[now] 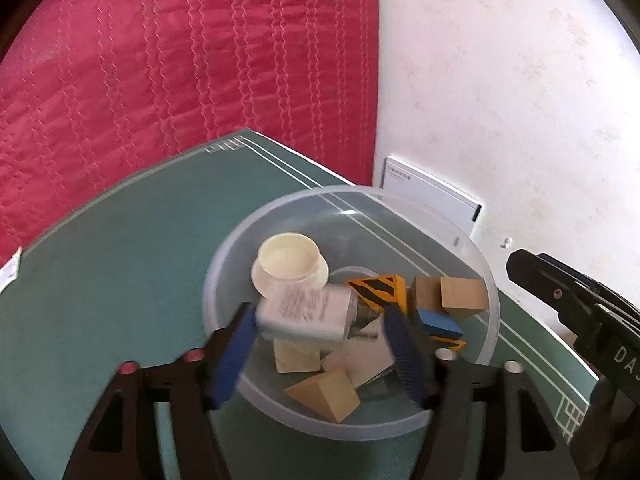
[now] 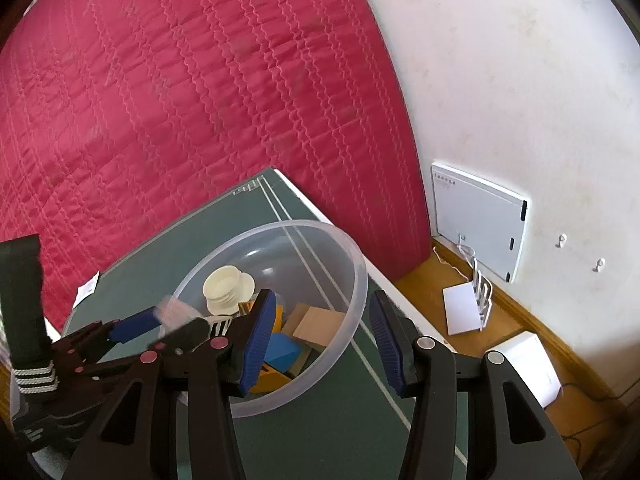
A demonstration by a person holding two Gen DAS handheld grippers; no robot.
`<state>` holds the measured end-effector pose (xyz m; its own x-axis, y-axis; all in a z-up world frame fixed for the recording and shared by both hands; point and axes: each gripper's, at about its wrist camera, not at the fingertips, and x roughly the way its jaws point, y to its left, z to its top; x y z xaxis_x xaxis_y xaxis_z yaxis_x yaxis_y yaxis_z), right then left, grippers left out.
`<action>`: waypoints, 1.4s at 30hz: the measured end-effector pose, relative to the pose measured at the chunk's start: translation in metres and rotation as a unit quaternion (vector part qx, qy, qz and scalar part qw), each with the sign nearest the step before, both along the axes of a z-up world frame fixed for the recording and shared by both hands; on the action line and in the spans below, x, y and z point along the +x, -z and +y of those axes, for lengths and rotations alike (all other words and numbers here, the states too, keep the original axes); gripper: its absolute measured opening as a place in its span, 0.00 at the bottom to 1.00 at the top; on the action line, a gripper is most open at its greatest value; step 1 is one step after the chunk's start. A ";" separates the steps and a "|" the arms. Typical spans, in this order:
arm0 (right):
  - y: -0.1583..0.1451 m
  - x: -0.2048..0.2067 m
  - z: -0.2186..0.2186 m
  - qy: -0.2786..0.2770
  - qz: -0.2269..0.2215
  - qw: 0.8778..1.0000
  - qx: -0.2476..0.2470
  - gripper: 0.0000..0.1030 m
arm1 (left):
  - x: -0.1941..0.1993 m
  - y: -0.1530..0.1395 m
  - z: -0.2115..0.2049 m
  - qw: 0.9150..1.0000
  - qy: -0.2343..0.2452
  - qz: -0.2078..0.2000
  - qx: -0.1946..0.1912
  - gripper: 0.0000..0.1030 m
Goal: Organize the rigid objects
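**Bottle Released Over Crowded Bowl**

Blue-padded fingers (image 1: 236,356) of my left gripper (image 1: 320,344) stand spread around a white, cream-capped plastic bottle (image 1: 304,300), which lies atop wooden blocks (image 1: 326,394) inside the clear plastic bowl (image 1: 352,426) on the green mat (image 1: 100,260). My right gripper (image 2: 322,344) hangs spread, pinching nothing, straddling the rim. I judge the perched bottle could roll, or a finger could snag it on withdrawal.

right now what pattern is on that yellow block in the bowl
Black diagonal stripes on the yellow block, inside the clear bowl; clearest in the left wrist view.
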<state>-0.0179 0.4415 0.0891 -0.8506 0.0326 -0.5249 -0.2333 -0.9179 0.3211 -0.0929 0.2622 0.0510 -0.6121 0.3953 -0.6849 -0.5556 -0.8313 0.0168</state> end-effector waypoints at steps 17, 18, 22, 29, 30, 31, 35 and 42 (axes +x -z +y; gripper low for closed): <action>0.003 -0.001 -0.002 -0.002 -0.002 1.000 0.007 0.55 | 0.011 0.000 -0.036 0.998 -0.047 0.035 -0.022 0.89; 0.003 -0.001 -0.002 -0.001 -0.002 1.000 0.007 0.55 | 0.013 -0.001 -0.037 0.998 -0.050 0.039 -0.024 0.90; 0.003 -0.001 -0.001 -0.001 -0.002 1.000 0.008 0.56 | 0.020 -0.003 -0.039 0.996 -0.061 0.057 -0.032 0.91; 0.004 0.000 -0.002 -0.001 -0.004 1.000 0.013 0.58 | 0.027 -0.006 -0.040 0.993 -0.072 0.079 -0.043 0.94; 0.004 0.000 -0.002 -0.001 -0.004 1.000 0.014 0.58 | 0.028 -0.006 -0.040 0.993 -0.073 0.083 -0.045 0.94; 0.004 0.001 -0.002 -0.001 -0.004 1.000 0.014 0.60 | 0.029 -0.006 -0.040 0.992 -0.075 0.086 -0.047 0.94; 0.003 0.000 -0.001 0.001 -0.001 1.000 0.016 0.64 | 0.033 -0.007 -0.041 0.991 -0.080 0.096 -0.052 0.94; 0.003 0.001 -0.001 -0.001 0.002 1.000 0.023 0.89 | 0.038 -0.011 -0.047 0.988 -0.096 0.111 -0.053 0.99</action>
<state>-0.0166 0.4406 0.0857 -0.8531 0.0552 -0.5187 -0.2303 -0.9321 0.2795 -0.0550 0.2150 0.0617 -0.8086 0.1902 -0.5568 -0.3608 -0.9078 0.2138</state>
